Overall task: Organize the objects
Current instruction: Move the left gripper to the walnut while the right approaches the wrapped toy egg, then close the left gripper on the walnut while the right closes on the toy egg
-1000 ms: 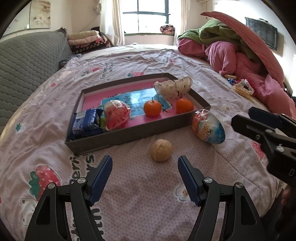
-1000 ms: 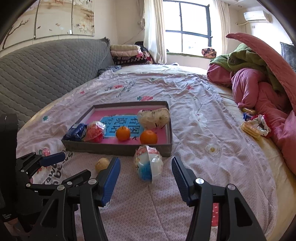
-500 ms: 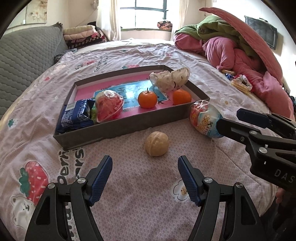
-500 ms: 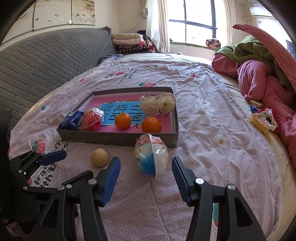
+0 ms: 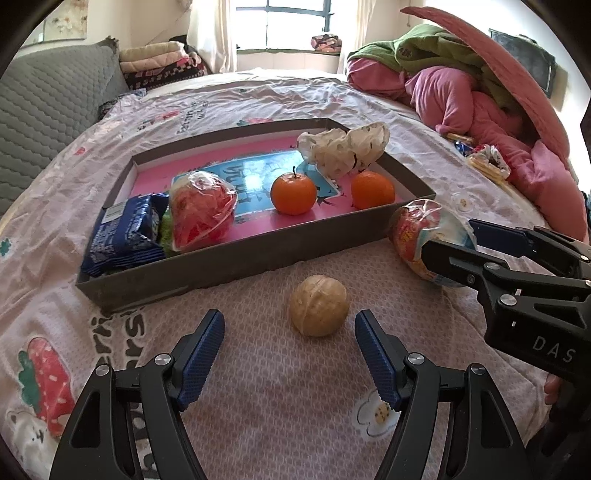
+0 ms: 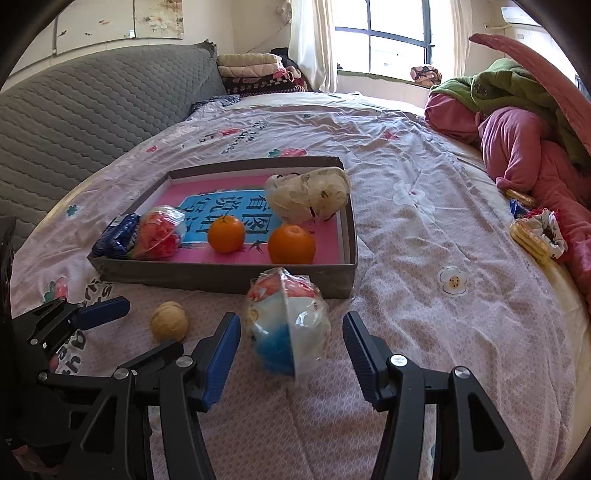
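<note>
Now: two open tongs poised over loose items beside a box

Left first: the left gripper has its jaws spread wide, holding nothing, with a walnut lying on the bedspread just ahead of the gap. It is round, pale tan and wrinkled, close to the near wall of a shallow grey box. Inside the box, from left to right, lie a dark blue packet, a red snack in clear wrap, two oranges and a crumpled white bag.

Further right, the right gripper also stands open, its blue pads either side of a plastic-wrapped toy egg, red on top, white and blue below, not touching it. The egg sits near the box's right corner.

The bedspread is pale pink with flower and strawberry prints. A grey quilted headboard stands left, a window behind, pink and green bedding heaped right.
</note>
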The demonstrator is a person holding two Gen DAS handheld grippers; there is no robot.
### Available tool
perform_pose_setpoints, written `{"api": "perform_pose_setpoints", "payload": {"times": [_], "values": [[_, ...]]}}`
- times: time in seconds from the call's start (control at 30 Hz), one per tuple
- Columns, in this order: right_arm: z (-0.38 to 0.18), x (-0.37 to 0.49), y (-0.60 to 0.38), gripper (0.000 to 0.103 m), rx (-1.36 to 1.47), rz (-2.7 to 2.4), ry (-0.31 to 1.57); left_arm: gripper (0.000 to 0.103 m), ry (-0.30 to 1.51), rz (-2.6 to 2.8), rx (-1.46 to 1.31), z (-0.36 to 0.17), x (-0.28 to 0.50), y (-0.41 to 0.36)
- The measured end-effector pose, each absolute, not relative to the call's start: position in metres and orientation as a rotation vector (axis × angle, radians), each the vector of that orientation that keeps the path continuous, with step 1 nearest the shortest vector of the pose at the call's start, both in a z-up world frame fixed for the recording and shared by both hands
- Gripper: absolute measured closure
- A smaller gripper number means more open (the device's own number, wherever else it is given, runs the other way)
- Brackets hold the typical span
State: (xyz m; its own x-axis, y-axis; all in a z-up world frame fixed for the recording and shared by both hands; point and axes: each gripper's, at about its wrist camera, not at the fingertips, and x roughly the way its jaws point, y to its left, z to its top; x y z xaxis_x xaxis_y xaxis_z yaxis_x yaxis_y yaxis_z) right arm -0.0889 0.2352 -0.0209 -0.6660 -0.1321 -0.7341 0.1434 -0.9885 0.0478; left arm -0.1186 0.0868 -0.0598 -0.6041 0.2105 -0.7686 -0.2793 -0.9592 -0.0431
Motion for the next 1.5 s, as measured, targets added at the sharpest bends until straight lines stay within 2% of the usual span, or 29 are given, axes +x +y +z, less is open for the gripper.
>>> {"api": "perform_pose_setpoints", "payload": {"times": [0.4,0.47,0.57,0.77,0.93,1.5], "values": [[-0.032,-0.1,0.231,0.046,1.209,-2.728,0.034,0.028,0.088,2.581,-1.218,-0.067,-0.13,0.088],[-0.032,-0.1,0.23,0.051,1.202,-2.732,0.042,0.028,0.091,2.583,-1.217,-0.067,-0.131,0.088],[-0.031,-0.1,0.23,0.051,1.192,-2.735,0.046,0.029,0.1,2.584,-1.213,-0.067,-0.133,0.09],[-0.028,-0.098,0.233,0.051,1.158,-2.735,0.022,0.045,0.093,2.577,-1.217,-0.068,-0.136,0.092],[-0.022,-0.095,0.233,0.051,1.141,-2.739,0.011,0.069,0.091,2.571,-1.211,-0.065,-0.136,0.093],[-0.004,-0.086,0.225,0.051,1.084,-2.74,0.029,0.07,0.045,2.588,-1.172,-0.043,-0.127,0.083]]}}
